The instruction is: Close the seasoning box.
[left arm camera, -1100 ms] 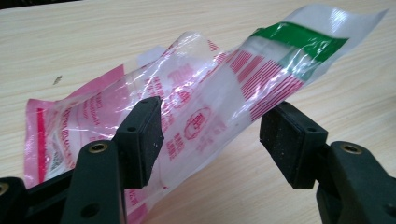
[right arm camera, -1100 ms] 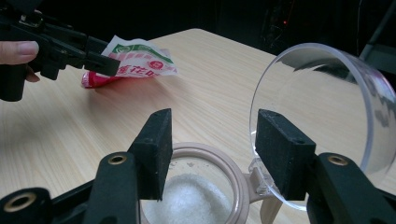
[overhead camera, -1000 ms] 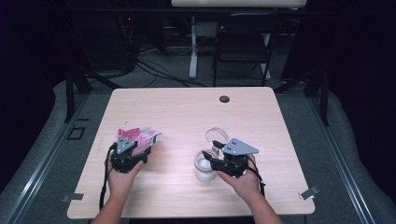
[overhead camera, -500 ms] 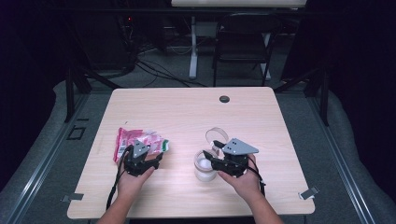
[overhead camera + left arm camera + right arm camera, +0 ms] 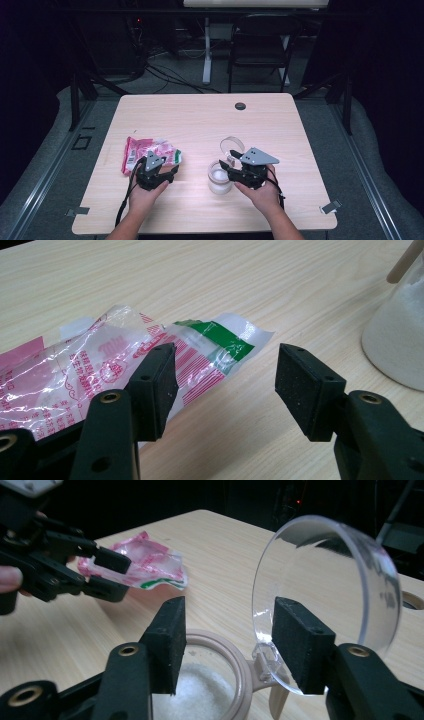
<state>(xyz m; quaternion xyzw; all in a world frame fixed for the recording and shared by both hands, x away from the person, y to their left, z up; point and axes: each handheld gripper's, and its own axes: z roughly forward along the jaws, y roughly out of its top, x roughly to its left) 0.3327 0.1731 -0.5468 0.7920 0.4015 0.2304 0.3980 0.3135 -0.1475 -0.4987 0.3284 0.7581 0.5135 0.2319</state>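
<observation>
Jaws apart by packet, jar (seemingly untouched).

table: light wood table, rounded corners
left side: crumpled pink-and-clear plastic bag, lying flat
centre-right: jar of white powder, clear hinged lid open
far edge: dark round grommet

black jaws, brass rivets, grey plates

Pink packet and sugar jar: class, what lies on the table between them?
Bare wood; in the high view nothing lies between the pink packet and the jar.
</observation>
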